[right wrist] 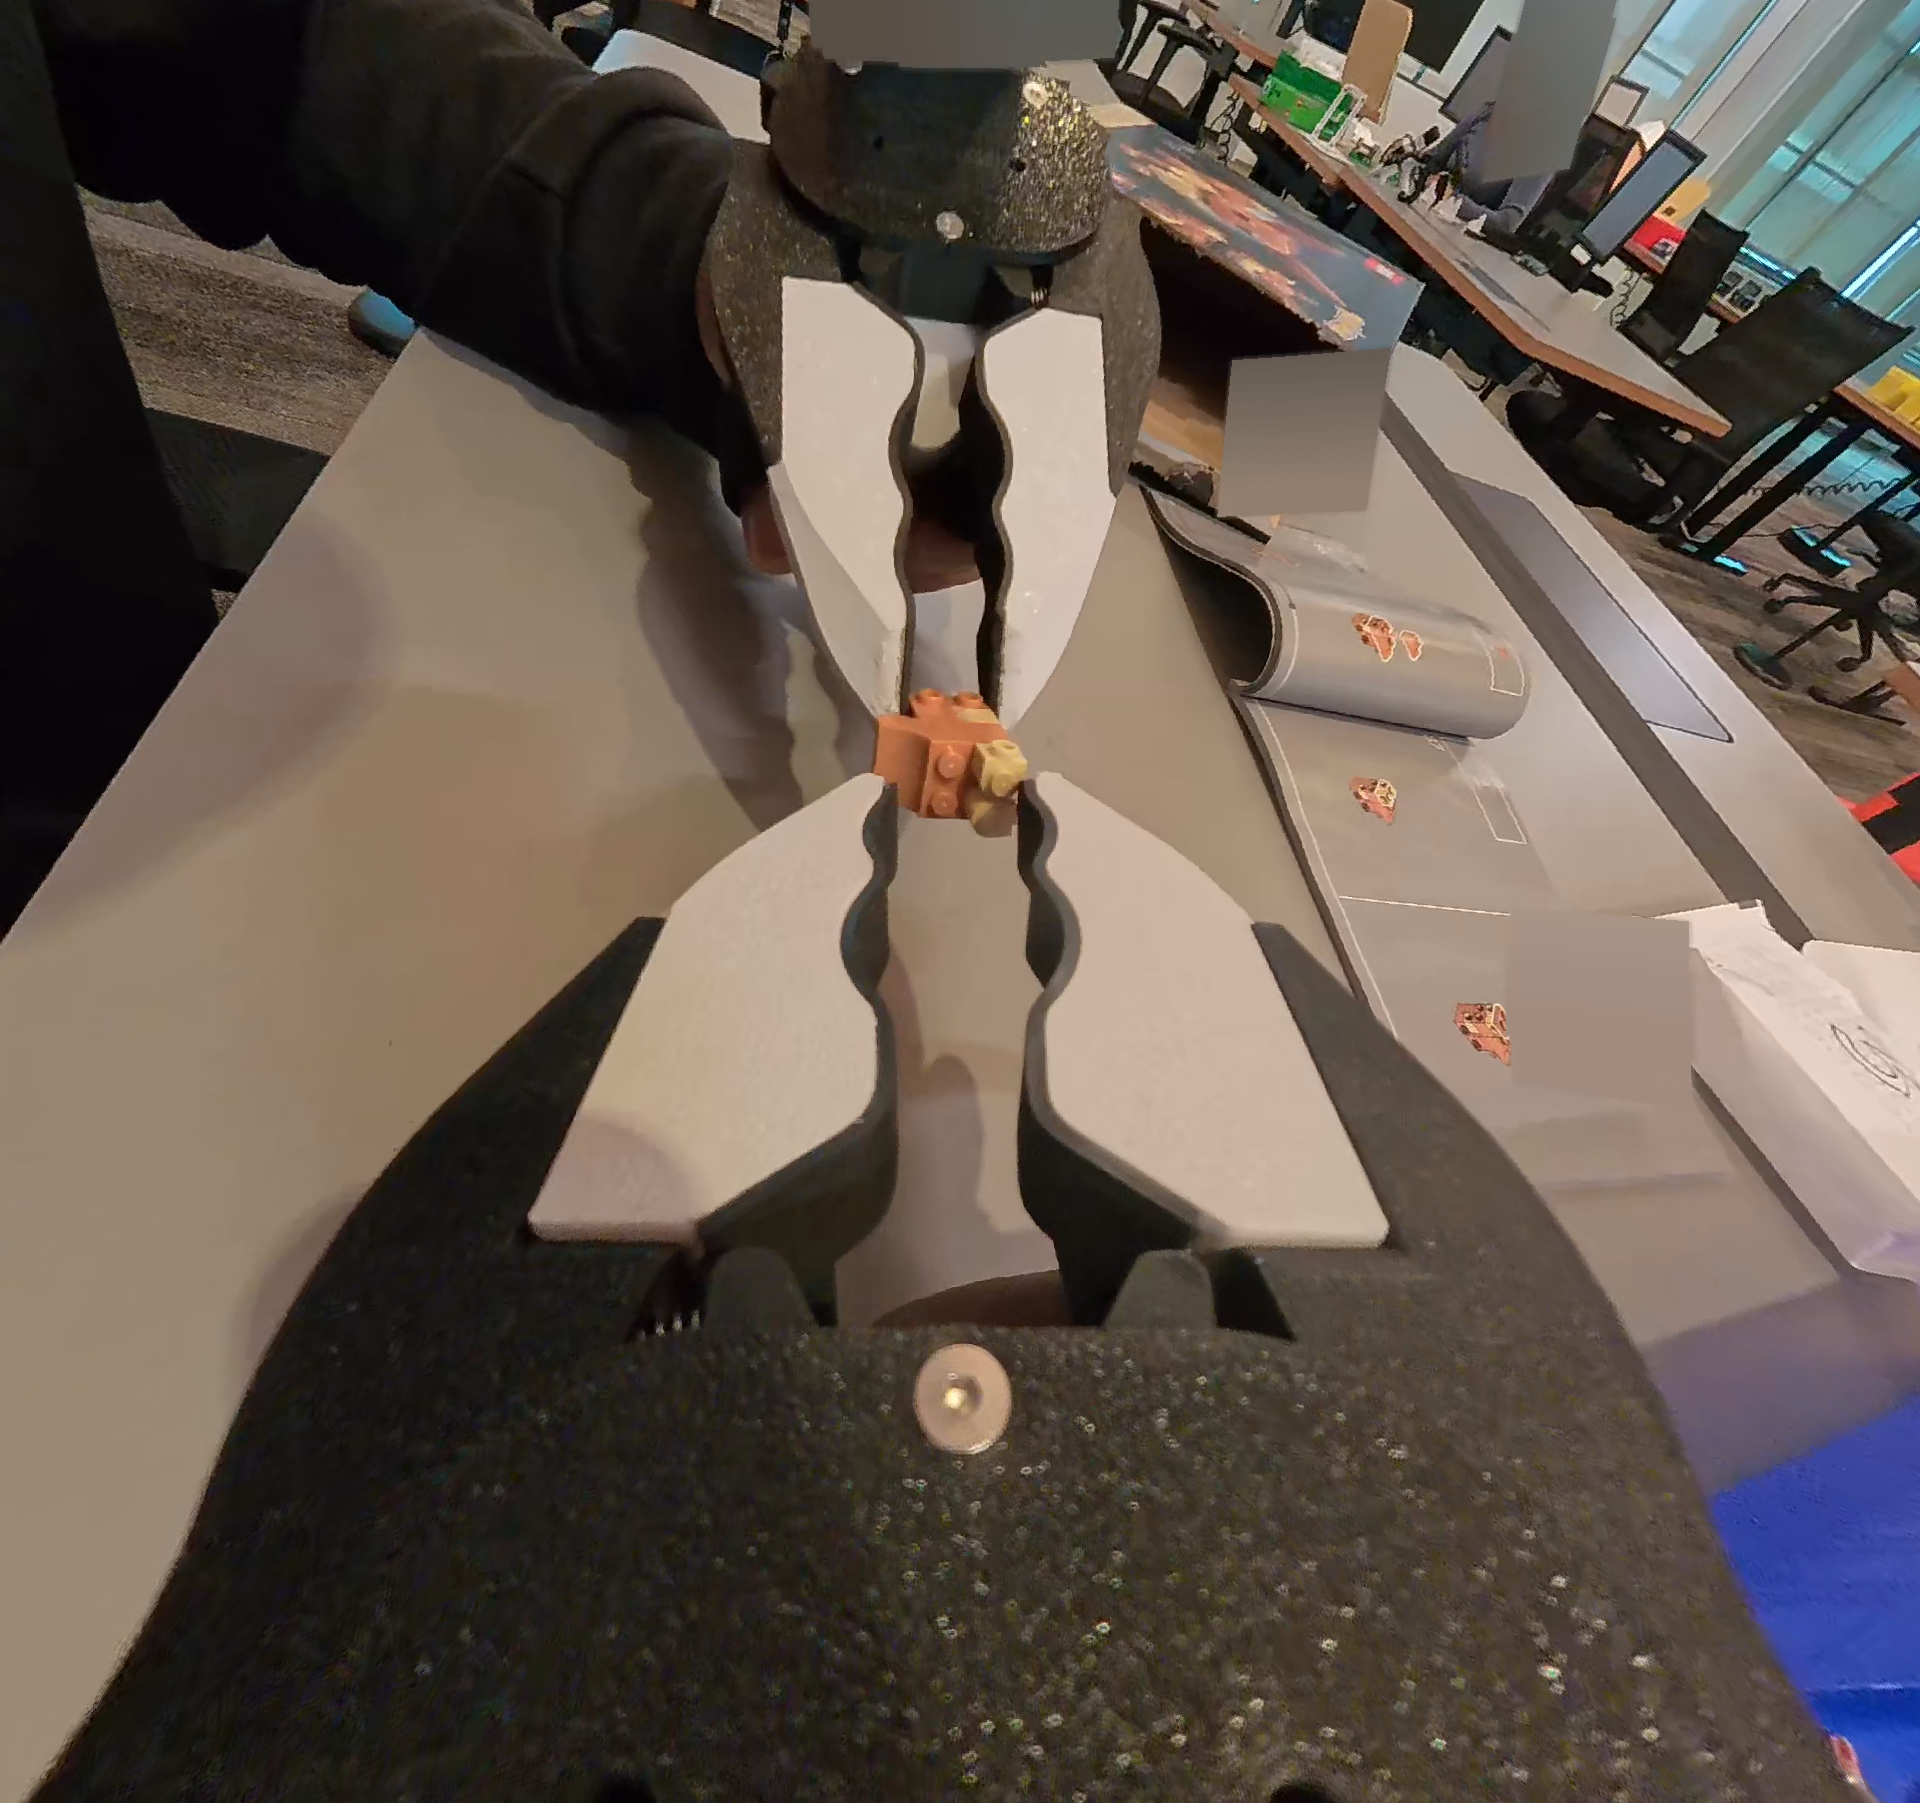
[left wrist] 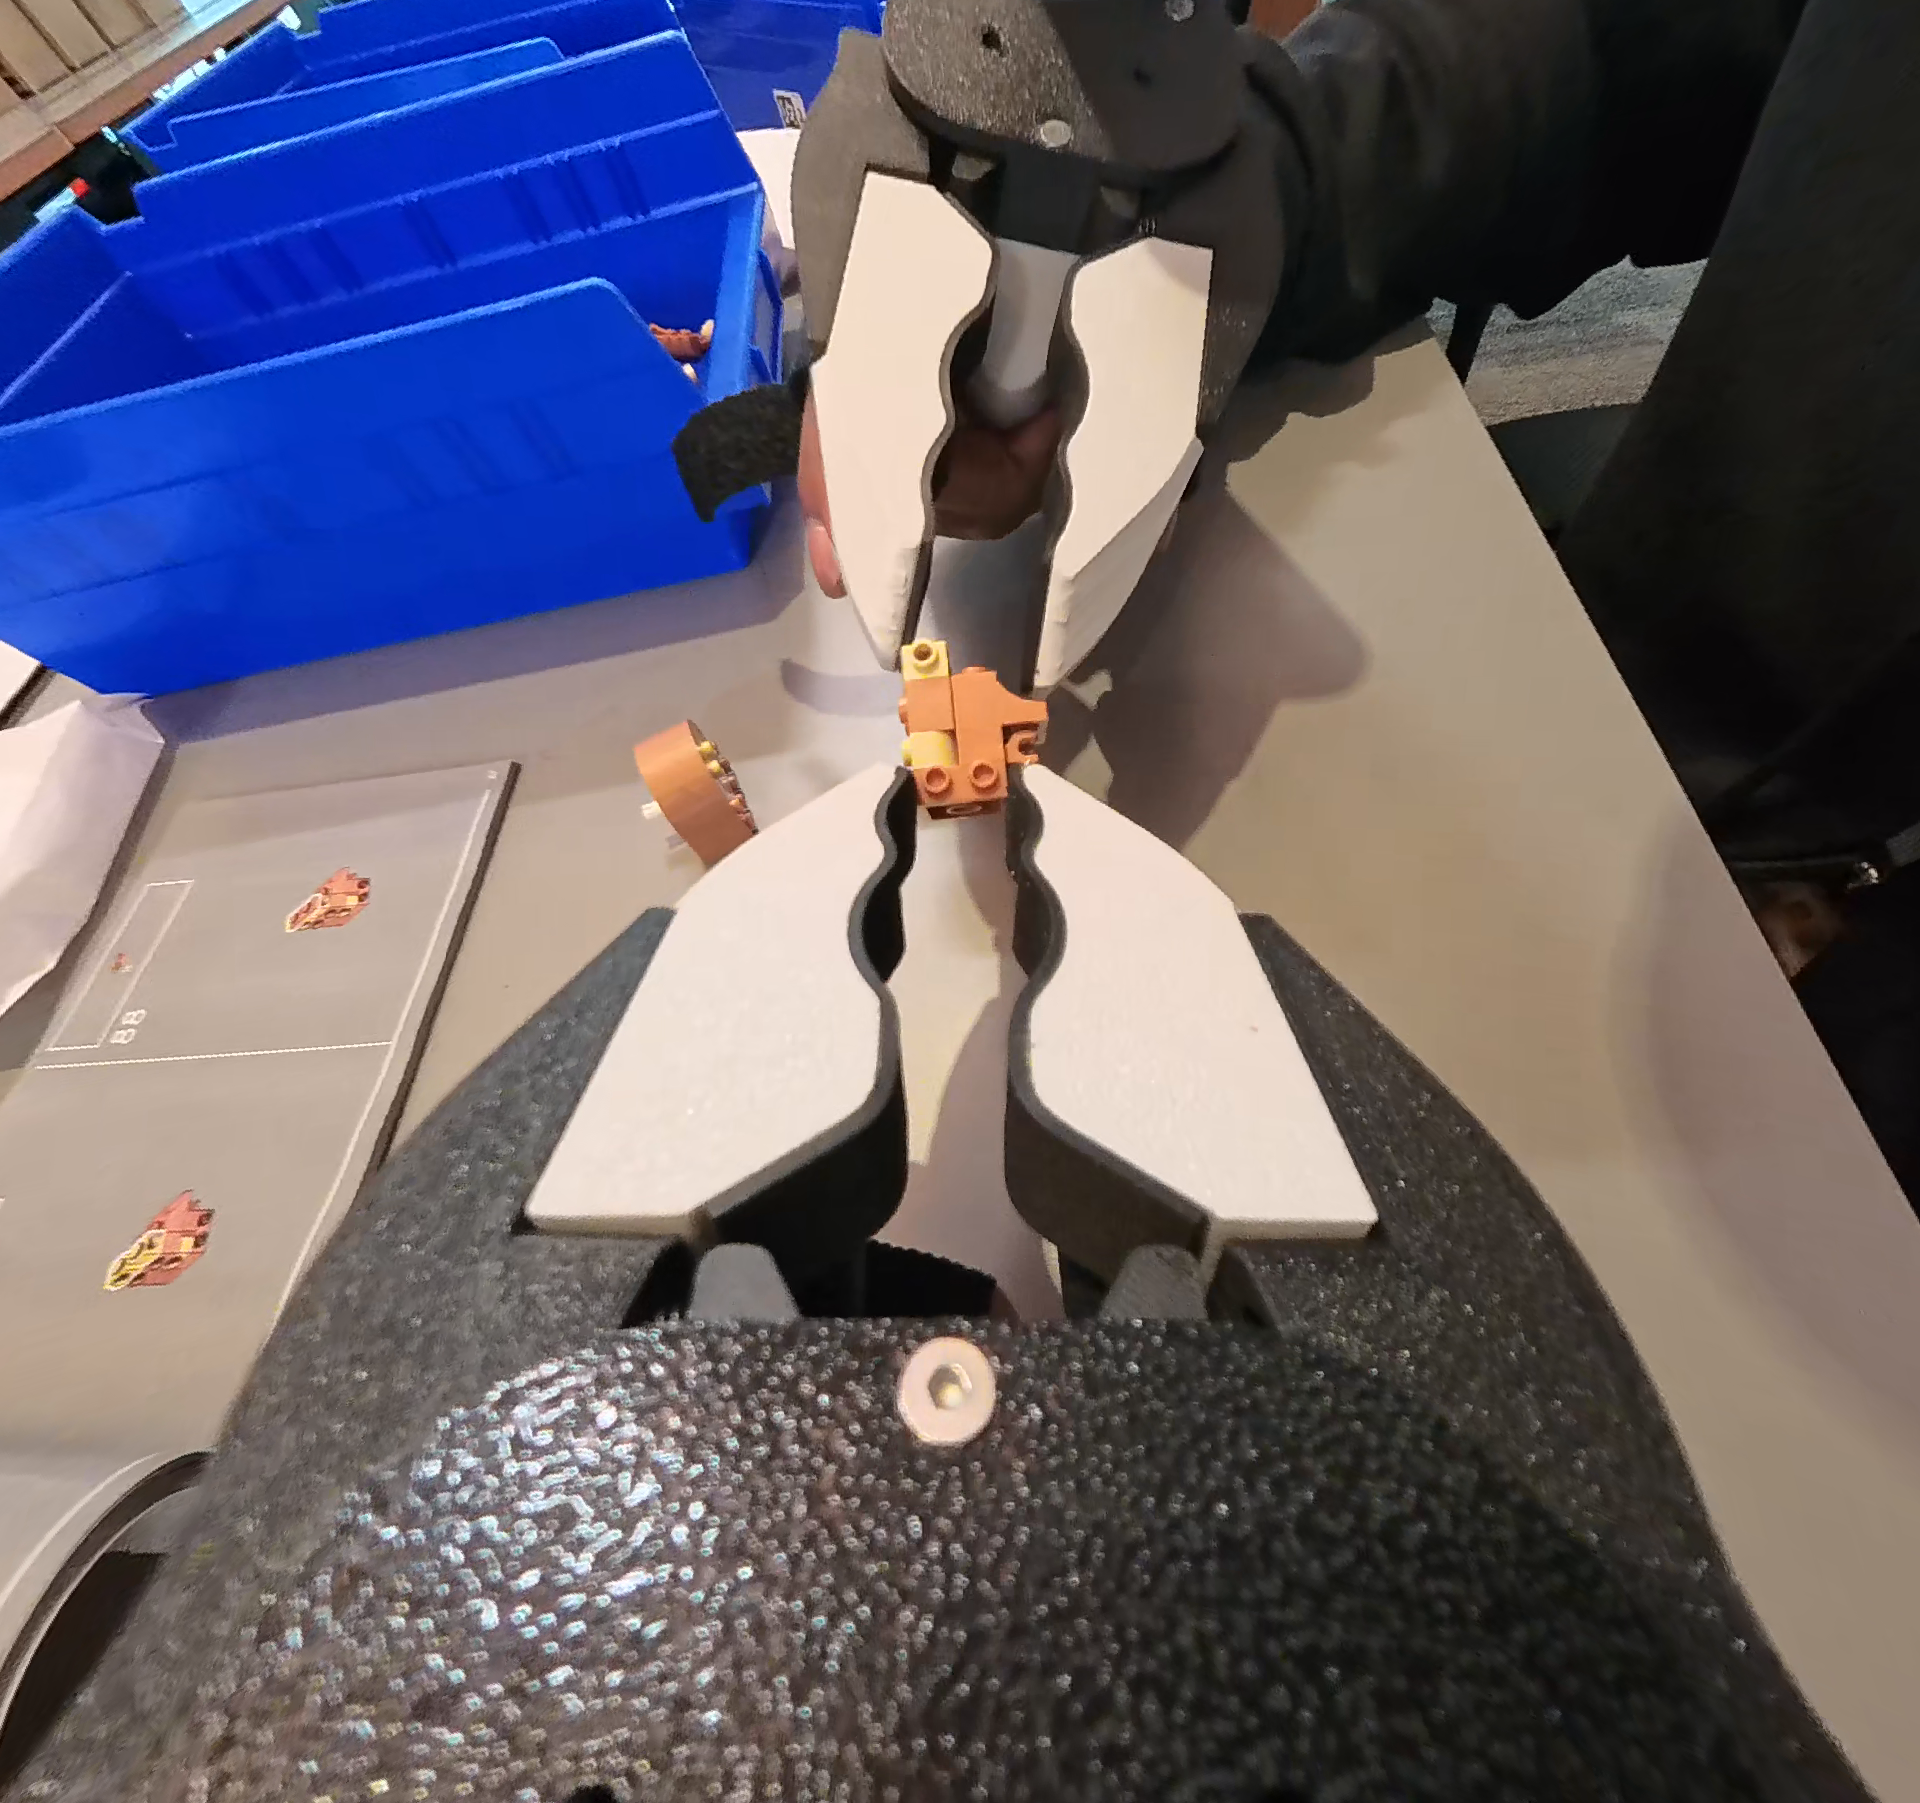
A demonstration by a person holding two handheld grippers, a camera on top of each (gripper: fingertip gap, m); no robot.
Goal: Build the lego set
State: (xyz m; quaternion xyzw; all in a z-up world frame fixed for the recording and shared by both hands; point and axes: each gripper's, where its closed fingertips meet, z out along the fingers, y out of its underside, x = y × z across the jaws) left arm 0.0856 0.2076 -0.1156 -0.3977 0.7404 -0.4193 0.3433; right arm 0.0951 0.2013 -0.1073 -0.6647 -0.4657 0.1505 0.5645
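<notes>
Brick cluster (left wrist: 961,740), orange w/ tan bits, sits mid-air above worktop (left wrist: 1299,714), left claw (left wrist: 961,797) clamped on its near end; right claw (right wrist: 951,803) apart around it. Risk: pieces popping off if twisted.

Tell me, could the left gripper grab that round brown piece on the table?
Probably not yet: the left gripper is shut on the orange brick cluster. The round brown piece itself lies uncovered close by.
</notes>
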